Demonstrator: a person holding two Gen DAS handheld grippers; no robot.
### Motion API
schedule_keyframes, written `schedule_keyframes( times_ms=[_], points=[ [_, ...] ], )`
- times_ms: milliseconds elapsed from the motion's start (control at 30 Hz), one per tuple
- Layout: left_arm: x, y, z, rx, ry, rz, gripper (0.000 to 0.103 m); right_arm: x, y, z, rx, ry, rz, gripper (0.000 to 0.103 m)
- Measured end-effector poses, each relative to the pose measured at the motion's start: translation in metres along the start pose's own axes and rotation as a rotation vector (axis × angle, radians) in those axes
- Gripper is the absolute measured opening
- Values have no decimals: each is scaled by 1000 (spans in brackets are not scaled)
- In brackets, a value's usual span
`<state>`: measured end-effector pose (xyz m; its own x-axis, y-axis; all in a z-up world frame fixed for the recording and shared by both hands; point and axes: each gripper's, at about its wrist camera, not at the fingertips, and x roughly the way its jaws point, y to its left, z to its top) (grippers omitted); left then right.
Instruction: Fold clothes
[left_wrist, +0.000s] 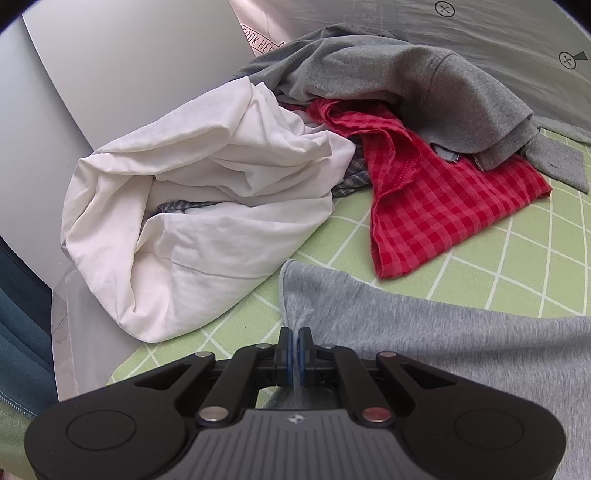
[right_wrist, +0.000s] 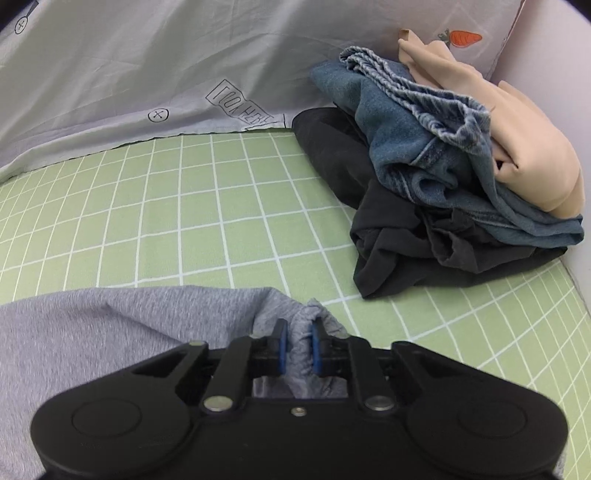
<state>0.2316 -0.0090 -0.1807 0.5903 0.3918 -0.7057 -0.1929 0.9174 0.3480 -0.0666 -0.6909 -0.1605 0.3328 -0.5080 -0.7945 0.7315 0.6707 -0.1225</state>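
A light grey garment (left_wrist: 443, 332) lies across the green checked sheet (left_wrist: 517, 266). My left gripper (left_wrist: 295, 334) is shut on its left edge, the blue pads pinching a thin fold. In the right wrist view the same grey garment (right_wrist: 110, 332) spreads to the left, and my right gripper (right_wrist: 297, 334) is shut on a bunched corner of it, with cloth thick between the pads.
A heap lies ahead of the left gripper: white cloth (left_wrist: 207, 206), red checked cloth (left_wrist: 443, 206), dark grey garment (left_wrist: 424, 85). By the right gripper sits a pile of black (right_wrist: 399, 236), blue denim (right_wrist: 413, 147) and peach clothes (right_wrist: 517, 147). A grey printed sheet (right_wrist: 147, 66) lies behind.
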Motion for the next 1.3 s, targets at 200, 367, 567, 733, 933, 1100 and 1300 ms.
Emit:
schedule_keyframes(
  times_ms=[200,367,567,733,933,1100,1300],
  points=[
    [6,8,9,-39,3,23,3,-3,1,44,0,-151,-32,9],
    [7,17,26,-91,-33,45,3,13,-5,88,36,-244,-58,9],
    [6,26,45,-179,-92,77,3,40,-5,115,65,-287,-64,9],
    [16,30,47,-269,-68,82,3,49,-1,107,102,-306,-85,9],
    [19,29,41,-261,-1,62,30,48,9,90,-2,-266,-112,44],
    [-8,39,30,-296,-11,37,56,16,16,65,-33,-290,-61,68],
    [-51,54,-6,-348,24,-21,66,-12,15,9,-69,-228,-40,79]
  ],
)
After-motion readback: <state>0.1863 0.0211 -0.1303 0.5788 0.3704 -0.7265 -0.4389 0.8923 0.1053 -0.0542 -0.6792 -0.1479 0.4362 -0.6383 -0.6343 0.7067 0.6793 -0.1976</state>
